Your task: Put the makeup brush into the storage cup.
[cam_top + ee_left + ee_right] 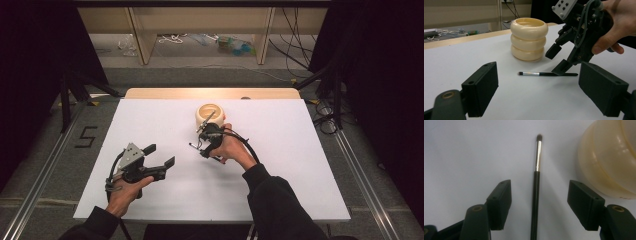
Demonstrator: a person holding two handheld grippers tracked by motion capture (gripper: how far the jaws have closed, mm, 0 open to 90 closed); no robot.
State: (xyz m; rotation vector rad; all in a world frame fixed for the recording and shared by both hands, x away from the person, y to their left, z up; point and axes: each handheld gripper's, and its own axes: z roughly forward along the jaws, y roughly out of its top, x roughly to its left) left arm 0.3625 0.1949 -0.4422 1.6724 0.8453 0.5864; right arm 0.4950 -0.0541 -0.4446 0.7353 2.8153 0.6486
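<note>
A thin black makeup brush [535, 192] with a silver ferrule lies flat on the white table [280, 165]. My right gripper [539, 202] stands over it, jaws open on either side of the handle with a gap on each side. From the side, the right gripper [557, 61] points down at the brush [544, 74], one jaw tip at the handle. A cream ribbed holder [209, 114] stands upright just beyond. My left gripper [161, 155] hovers open and empty at the front left, facing the brush.
The holder [529, 38] is open-topped and sits close to the right gripper's far jaw. A wooden table edge [210, 93] runs behind the white sheet. Cables and clutter lie on the floor beyond.
</note>
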